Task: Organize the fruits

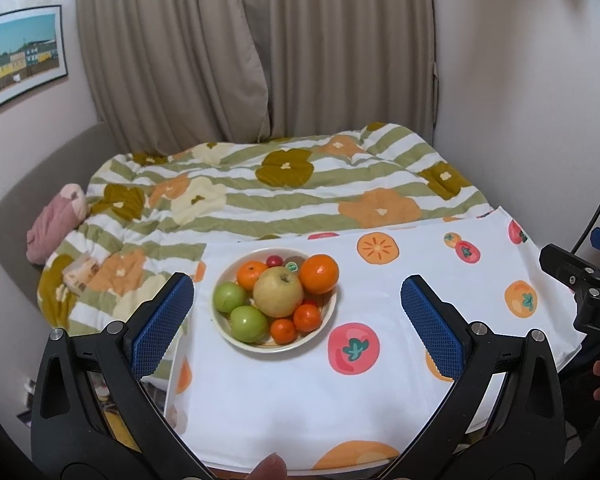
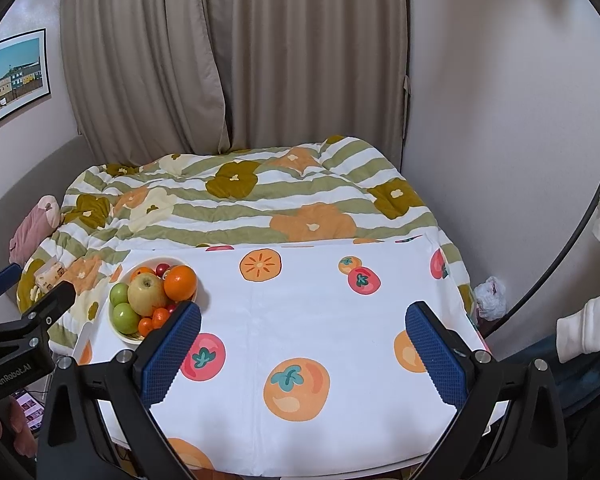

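I've got both the left gripper (image 1: 296,316) and the right gripper (image 2: 303,344) hovering with jaws wide apart, holding nothing. All the fruit sits heaped in the bowl (image 1: 327,320) at the table's left side, so I reckon the bare tablecloth (image 2: 320,312) is for spreading it out.

We are holding the left gripper (image 1: 296,320) with its blue pads wide apart above the white fruit-print cloth (image 1: 380,380). A bowl (image 1: 332,312) is sitting between them, carrying a yellow apple (image 1: 278,291), green fruits and oranges.
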{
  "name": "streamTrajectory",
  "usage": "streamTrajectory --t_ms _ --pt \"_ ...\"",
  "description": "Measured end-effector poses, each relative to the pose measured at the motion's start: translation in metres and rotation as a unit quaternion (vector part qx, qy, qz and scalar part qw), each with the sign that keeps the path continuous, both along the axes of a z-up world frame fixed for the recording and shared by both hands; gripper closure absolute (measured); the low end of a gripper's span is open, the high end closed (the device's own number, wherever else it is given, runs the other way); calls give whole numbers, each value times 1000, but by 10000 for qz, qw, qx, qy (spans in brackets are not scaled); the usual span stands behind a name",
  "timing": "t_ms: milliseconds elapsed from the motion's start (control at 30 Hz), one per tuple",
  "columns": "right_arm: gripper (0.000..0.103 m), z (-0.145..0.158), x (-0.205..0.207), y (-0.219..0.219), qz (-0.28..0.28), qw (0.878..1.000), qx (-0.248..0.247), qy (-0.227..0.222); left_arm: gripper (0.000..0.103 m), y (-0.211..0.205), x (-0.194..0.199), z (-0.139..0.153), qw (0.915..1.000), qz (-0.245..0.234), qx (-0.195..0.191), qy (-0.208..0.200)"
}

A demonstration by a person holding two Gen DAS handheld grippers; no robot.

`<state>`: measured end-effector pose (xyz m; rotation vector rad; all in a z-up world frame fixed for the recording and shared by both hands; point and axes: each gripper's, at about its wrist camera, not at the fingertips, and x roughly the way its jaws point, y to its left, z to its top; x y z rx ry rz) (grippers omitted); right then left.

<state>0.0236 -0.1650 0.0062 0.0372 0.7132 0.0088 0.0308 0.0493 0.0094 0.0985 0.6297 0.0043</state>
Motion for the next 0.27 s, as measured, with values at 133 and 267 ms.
streamTrajectory --t_ms 133,267 --pt "1 0 0 0 1 10000 -1 -5 0 2 0 0 10000 -38 -71 -2" --pt "1 -1 0 0 4 10000 2 2 0 5 0 -1 9999 -33 -160 -5"
